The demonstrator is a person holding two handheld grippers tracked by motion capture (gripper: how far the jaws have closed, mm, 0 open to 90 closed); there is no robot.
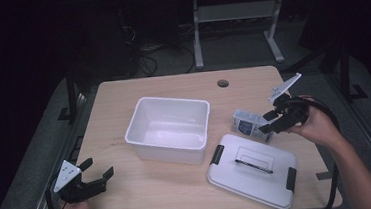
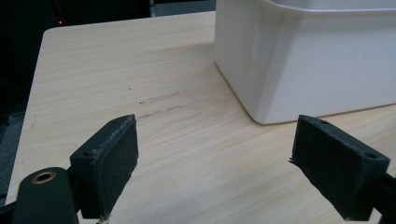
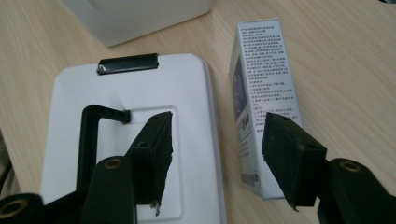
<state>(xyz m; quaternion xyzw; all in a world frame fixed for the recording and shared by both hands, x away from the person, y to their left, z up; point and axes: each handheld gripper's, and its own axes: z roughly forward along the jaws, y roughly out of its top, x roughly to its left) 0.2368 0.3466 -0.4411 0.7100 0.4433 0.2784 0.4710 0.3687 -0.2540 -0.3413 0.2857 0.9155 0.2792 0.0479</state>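
Note:
A small white and blue carton [image 1: 247,124] lies on the wooden table [image 1: 145,193] between the white bin [image 1: 170,153] and my right gripper [image 1: 270,121]. In the right gripper view the carton [image 3: 264,79] shows printed text, and my right gripper [image 3: 217,154] hovers open over its near end, one jaw above the carton and the other above the grey lid [image 3: 187,93]. My left gripper [image 1: 98,172] rests open at the table's front left corner. In its own view the left gripper [image 2: 215,163] holds nothing and faces the bin [image 2: 317,60].
The grey lid [image 1: 251,172] with a black handle and black latches lies flat at the front right, next to the empty bin. A round cable hole [image 1: 223,83] sits near the far edge. Desk legs and cables stand beyond the table.

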